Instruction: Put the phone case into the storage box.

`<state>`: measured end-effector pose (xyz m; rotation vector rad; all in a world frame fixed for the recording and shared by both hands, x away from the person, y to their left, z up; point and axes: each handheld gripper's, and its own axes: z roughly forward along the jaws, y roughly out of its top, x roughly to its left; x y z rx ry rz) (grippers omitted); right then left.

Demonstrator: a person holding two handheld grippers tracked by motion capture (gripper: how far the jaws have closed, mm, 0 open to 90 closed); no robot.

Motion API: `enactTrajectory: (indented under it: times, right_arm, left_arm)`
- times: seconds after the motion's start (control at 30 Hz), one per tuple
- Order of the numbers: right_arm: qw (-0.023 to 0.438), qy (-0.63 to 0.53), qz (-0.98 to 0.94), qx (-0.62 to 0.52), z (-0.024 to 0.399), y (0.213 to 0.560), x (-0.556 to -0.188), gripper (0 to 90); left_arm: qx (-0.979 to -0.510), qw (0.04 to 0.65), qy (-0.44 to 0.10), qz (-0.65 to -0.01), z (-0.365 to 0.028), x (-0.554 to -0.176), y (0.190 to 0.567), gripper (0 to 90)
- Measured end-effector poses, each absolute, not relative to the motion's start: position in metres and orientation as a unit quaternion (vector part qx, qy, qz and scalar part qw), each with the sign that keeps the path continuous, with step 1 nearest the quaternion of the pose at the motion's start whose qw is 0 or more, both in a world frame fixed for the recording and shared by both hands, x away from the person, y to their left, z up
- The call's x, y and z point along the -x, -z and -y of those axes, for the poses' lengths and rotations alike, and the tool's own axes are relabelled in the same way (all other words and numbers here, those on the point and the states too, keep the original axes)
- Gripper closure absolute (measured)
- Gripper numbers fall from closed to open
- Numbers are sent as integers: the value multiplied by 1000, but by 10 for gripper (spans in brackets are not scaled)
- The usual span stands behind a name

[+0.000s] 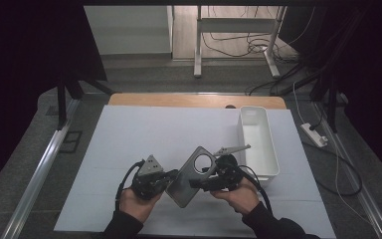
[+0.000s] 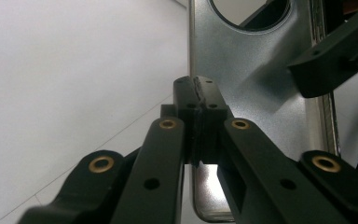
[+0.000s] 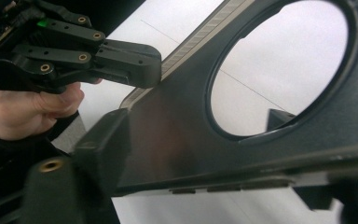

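Note:
A dark grey phone case (image 1: pixel 181 191) with a large round hole near one end hangs tilted above the white mat, between both hands. My left gripper (image 1: pixel 171 175) is shut on its left long edge; in the left gripper view the pads (image 2: pixel 196 93) pinch that rim of the case (image 2: pixel 256 79). My right gripper (image 1: pixel 199 181) straddles the opposite side, with one jaw in front of the case (image 3: pixel 168 130) and the other behind it, seen through the hole. A gap remains between its jaws and the case, so the right gripper (image 3: pixel 193 135) is open.
A white rectangular bin (image 1: pixel 257 142) stands on the right part of the white mat (image 1: pixel 144 134), just right of my right hand. A wooden table edge (image 1: pixel 194 100) runs along the back. Metal rails flank the table.

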<state>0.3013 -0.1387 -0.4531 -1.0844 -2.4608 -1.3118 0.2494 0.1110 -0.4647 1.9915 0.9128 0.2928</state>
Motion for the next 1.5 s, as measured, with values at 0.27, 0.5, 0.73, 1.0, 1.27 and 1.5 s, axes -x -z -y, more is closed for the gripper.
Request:
enactTrajectory:
  times: [0.27,0.5,0.73,1.0,1.27,1.5]
  right_arm:
    - [106,453,811,355,139,455,-303,541]
    - [139,476,793,355,143,457,-305,718]
    - [174,483,769,380,147,460,-309,805]
    - [174,484,762,393,149,459,-307,853]
    - [136,483,789,356,153,452,-304,852]
    - [104,471,817,315,152,446,-301,851]
  left_arm:
    - [-805,456,-123,-359,-110,-247,464,892]
    - [-806,460,-125,-351,-110,-247,463,891]
    - [-814,456,-119,-340,-110,-247,463,886]
    - [-816,457,-96,-341,-113,-251,462,706]
    - [-813,471,-35,-342,-129,-263,468,209]
    - [-823,469,-12,-319,-129,-265,474,36]
